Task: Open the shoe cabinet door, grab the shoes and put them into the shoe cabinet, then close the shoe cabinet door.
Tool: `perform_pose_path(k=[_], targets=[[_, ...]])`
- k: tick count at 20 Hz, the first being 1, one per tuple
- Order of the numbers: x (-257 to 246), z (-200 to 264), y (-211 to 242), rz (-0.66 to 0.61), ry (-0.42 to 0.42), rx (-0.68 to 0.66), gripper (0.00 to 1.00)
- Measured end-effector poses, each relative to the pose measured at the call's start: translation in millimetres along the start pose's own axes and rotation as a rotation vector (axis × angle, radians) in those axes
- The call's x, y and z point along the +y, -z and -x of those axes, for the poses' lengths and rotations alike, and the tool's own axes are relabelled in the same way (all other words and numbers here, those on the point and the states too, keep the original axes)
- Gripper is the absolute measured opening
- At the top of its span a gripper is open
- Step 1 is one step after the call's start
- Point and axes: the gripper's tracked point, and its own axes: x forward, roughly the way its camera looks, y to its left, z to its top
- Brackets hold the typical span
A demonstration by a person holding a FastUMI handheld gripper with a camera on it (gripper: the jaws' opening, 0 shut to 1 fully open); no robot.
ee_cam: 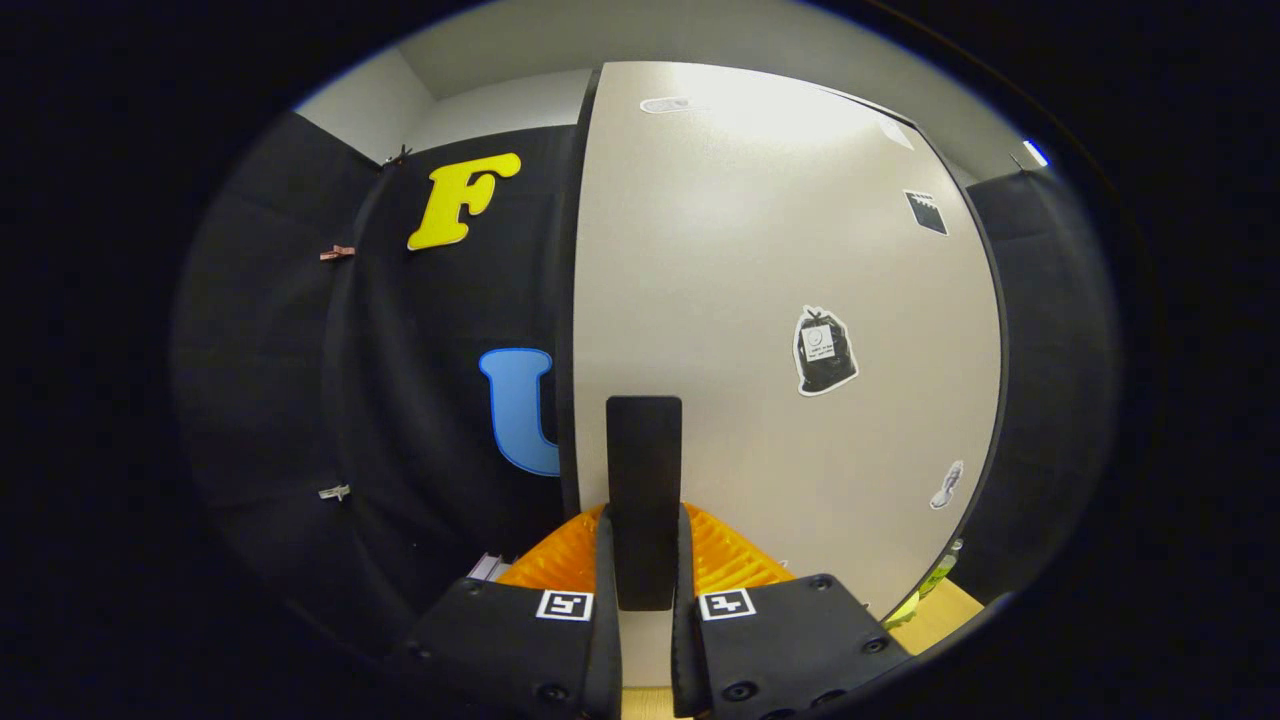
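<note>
The shoe cabinet's pale door (pixel 780 250) stands upright right in front of me, with several small stickers on it. A dark upright handle (pixel 643 470) runs down the door near its left edge. My gripper (pixel 645 520) is shut on this handle. One finger (pixel 604 570) presses on its left side and the other on its right side. The handle's top sticks up beyond the fingertips. I cannot tell whether the door is closed flush or slightly ajar.
The booth's black cloth wall (pixel 420 400) hangs left of the door, with small clips (pixel 337 252) pinned to it. A strip of wooden surface (pixel 945 608) and a small yellow-green object (pixel 925 590) lie by the door's lower right corner.
</note>
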Motion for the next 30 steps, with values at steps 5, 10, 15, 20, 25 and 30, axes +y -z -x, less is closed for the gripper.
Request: perform_pose_path(k=[5, 10, 15, 20, 25, 30], targets=[[-9, 47, -8, -0.010, -0.053, 0.001, 0.24], [-24, 84, -13, -0.014, -0.085, 0.016, 0.23], [-49, 117, -20, -0.018, -0.086, 0.007, 0.23], [-77, 148, -25, -0.015, -0.078, 0.017, 0.18], [-115, 171, -29, -0.044, -0.031, 0.032, 0.18], [-167, 188, -32, -0.137, 0.041, 0.018, 0.17]])
